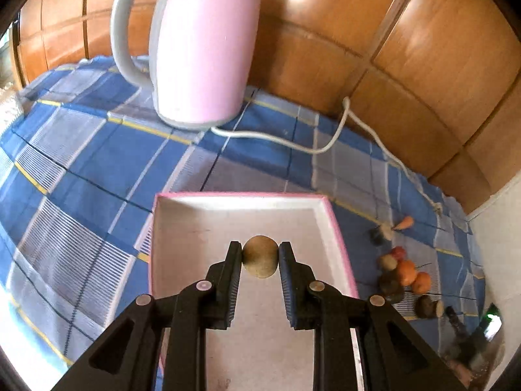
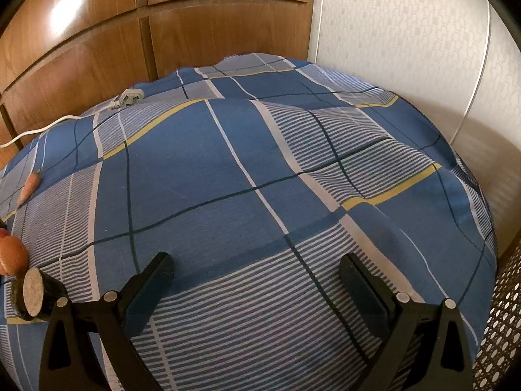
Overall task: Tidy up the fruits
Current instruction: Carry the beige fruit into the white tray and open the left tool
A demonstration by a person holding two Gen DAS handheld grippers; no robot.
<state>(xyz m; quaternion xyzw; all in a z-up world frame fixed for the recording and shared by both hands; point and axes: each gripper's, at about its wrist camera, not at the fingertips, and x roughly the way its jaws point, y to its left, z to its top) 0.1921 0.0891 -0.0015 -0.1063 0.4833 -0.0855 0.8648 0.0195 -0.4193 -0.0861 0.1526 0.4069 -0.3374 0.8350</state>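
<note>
A: Where is the fruit [image 1: 260, 256]?
B: Pinched in the left gripper [image 1: 260, 255], above the box [image 1: 335, 218].
A: How best to release?
B: Probably lower it to the floor of the box, then part the jaws slowly, so it cannot roll. The right gripper [image 2: 257, 268] hangs spread, empty, over the cloth [image 2: 195, 169]

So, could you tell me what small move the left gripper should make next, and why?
Probably lower slightly and open. The left gripper is shut on the round brownish fruit, which hangs over the pink-rimmed tray, whose visible floor is bare. The right gripper is open over the cloth, holding nothing.
</note>
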